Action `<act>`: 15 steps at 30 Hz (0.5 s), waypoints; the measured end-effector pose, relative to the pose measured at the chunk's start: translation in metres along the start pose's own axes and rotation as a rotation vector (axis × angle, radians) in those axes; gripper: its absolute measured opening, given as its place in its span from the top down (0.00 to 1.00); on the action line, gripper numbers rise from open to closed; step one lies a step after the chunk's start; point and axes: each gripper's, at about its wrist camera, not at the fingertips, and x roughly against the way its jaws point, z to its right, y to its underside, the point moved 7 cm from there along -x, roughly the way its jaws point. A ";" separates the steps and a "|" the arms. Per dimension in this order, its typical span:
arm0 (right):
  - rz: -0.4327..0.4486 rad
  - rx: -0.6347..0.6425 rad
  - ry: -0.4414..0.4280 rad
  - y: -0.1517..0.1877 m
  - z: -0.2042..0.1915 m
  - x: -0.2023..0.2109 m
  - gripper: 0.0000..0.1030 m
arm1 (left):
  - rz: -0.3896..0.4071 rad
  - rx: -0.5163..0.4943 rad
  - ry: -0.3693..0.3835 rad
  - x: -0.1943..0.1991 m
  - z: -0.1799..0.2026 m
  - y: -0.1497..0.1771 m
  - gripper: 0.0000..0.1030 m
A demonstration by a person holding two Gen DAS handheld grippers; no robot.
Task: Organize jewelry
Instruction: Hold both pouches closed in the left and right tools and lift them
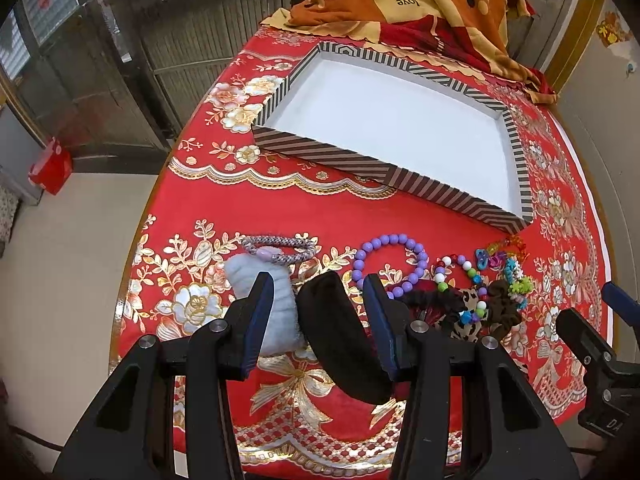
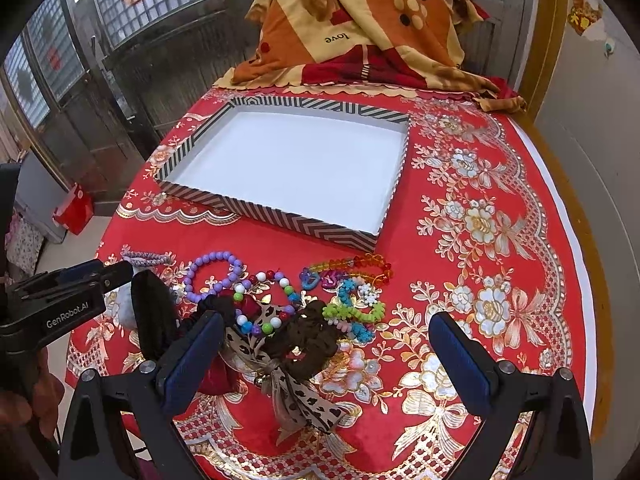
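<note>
Red floral tablecloth (image 2: pixel 500 184) carries a striped tray (image 2: pixel 192 196). Just before the tray lies jewelry: a purple bead bracelet (image 2: pixel 212 276) among others. Left gripper (image 1: pixel 318 300) straddles a black pouch (image 1: pixel 340 344), pads apart; right gripper (image 2: pixel 326 344) gapes, empty.

The striped tray (image 2: pixel 280 222) lies with its white inside open from above — nothing stands in it. Between its near wall and the row of jewelry a band of red bench cloth (image 2: pixel 248 240) is bare, so a claw can pass there. The near side is crowded: purple bead bracelet (image 2: pixel 212 276), colourful bead chains (image 2: pixel 352 300), leopard bow (image 2: pixel 296 392) and black headband (image 1: pixel 340 340) lie touching or overlapping. Right of this heap the cloth is open to the bench edge. Behind the tray a folded blanket (image 2: pixel 360 32) blocks the far end.
</note>
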 end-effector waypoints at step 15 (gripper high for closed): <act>-0.018 -0.003 -0.001 0.003 0.004 -0.005 0.01 | -0.010 -0.002 -0.002 -0.003 0.002 0.001 0.55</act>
